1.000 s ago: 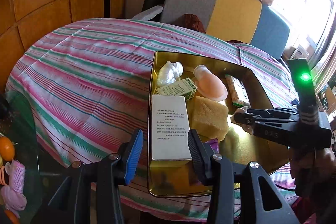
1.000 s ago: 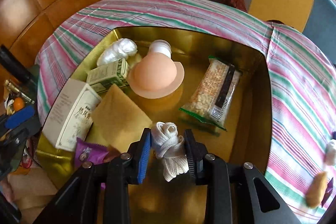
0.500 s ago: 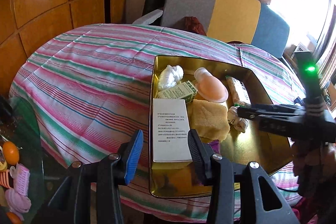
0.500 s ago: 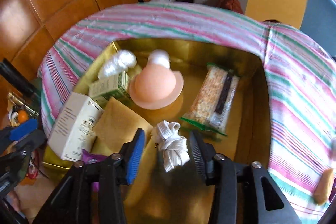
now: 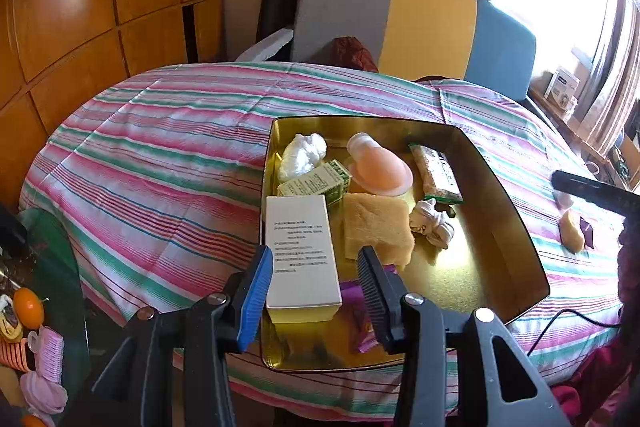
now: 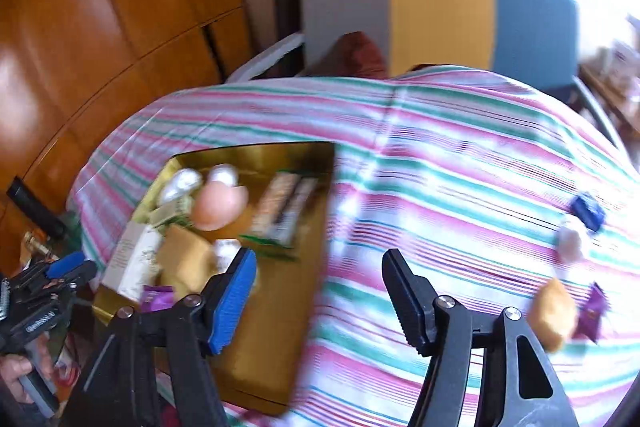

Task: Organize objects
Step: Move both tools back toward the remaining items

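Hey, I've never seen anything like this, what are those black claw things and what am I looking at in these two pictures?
They are hand-held grippers, one per hand, each with a camera looking along its jaws. The left gripper hovers open at a gold tray's near edge; the right gripper, blurred, is open over the striped tablecloth. Neither holds anything. The tray holds a white box, a knotted white cord, a snack bar and other items. A yellowish item lies on the cloth.

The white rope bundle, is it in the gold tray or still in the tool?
In the tray. The white rope bundle lies on the gold tray beside the yellow sponge; nothing grips it.
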Action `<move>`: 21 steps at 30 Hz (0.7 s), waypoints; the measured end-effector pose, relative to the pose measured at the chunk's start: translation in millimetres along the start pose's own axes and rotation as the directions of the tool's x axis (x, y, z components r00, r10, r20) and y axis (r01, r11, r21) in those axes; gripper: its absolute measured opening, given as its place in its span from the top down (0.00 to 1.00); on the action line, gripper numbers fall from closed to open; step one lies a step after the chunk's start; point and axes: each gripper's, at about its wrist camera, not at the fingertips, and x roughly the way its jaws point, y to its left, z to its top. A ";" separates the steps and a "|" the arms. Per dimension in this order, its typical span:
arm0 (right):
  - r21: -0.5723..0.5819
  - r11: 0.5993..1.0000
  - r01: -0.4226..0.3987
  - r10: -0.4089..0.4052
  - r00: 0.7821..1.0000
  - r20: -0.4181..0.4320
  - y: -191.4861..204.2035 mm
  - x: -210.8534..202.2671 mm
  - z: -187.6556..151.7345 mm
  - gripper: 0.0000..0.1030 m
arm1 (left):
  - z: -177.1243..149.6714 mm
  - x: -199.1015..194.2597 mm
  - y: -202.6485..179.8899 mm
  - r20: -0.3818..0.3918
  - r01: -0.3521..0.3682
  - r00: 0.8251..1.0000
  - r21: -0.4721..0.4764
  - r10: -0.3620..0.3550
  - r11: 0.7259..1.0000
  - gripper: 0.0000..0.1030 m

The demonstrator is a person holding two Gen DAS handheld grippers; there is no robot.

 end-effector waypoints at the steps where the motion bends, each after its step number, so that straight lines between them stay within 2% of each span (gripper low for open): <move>1: 0.016 1.000 0.014 -0.014 1.000 0.004 -11.5 -4.0 -1.5 0.34 | 0.4 -0.7 -2.1 0.001 0.001 1.000 0.006 -0.001 1.000 0.57; 7: 0.131 0.983 0.128 -0.131 0.991 0.014 -81.1 -27.1 -8.5 0.34 | 4.9 -4.5 -18.9 0.010 0.009 1.000 0.058 -0.009 0.998 0.57; 13: 0.248 0.937 0.244 -0.259 0.965 0.028 -153.6 -50.6 -16.2 0.33 | 13.7 -6.1 -44.3 0.017 0.024 1.000 0.120 -0.026 0.992 0.57; 18: 0.371 0.865 0.338 -0.371 0.928 0.020 -216.6 -60.4 -32.6 0.33 | 20.8 -6.7 -70.1 0.022 0.041 0.999 0.180 -0.045 0.983 0.57; 21: 0.453 0.800 0.393 -0.433 0.901 -0.017 -249.4 -57.9 -54.1 0.33 | 25.4 -6.4 -88.0 0.023 0.051 0.998 0.221 -0.057 0.974 0.57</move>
